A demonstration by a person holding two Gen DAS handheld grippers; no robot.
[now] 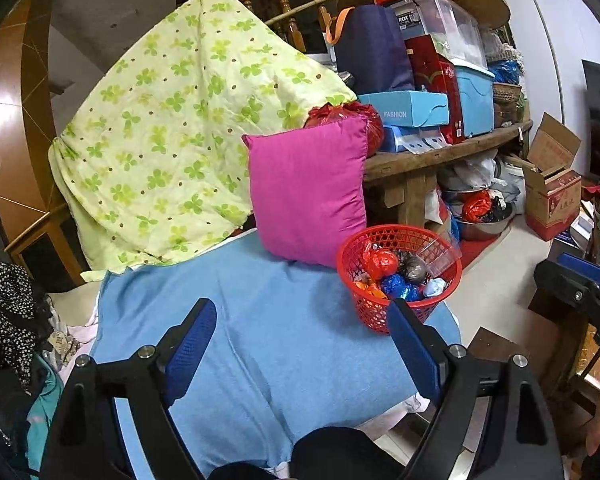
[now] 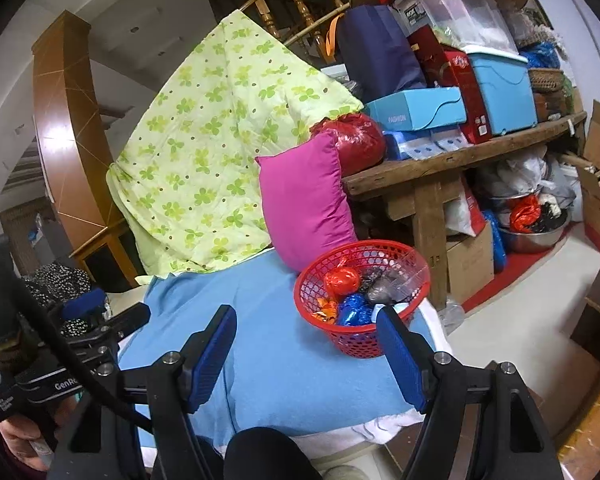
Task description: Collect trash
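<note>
Both grippers are hanging over the blue towel (image 1: 260,340) with nothing in them. The left gripper (image 1: 302,344) has its fingers spread wide apart, and the right gripper (image 2: 310,354) is just as wide, only towel showing between the pads.

All the trash is sitting in the red basket (image 1: 398,276), which stands on the towel's far right corner, right in front of the pink pillow (image 1: 310,188). Inside there's a red wad (image 1: 382,262), a blue foil wad (image 1: 394,284), an orange wrapper (image 1: 370,288), a grey lump (image 1: 414,268) and a clear plastic piece (image 1: 444,254) leaning on the far rim. There's also something pale blue-white by the near rim, can't really tell what since the fisheye squashes it.

From the right wrist view the right finger's tip overlaps the basket's near rim, but I can't say if it's touching or just in front.

Behind the pillow a green clover quilt (image 1: 172,132) is draped up high, and a wooden bench (image 1: 440,152) on the right is stacked with boxes. A red bag (image 2: 358,144) sits on the bench end, pressed up against the pillow's top.
</note>
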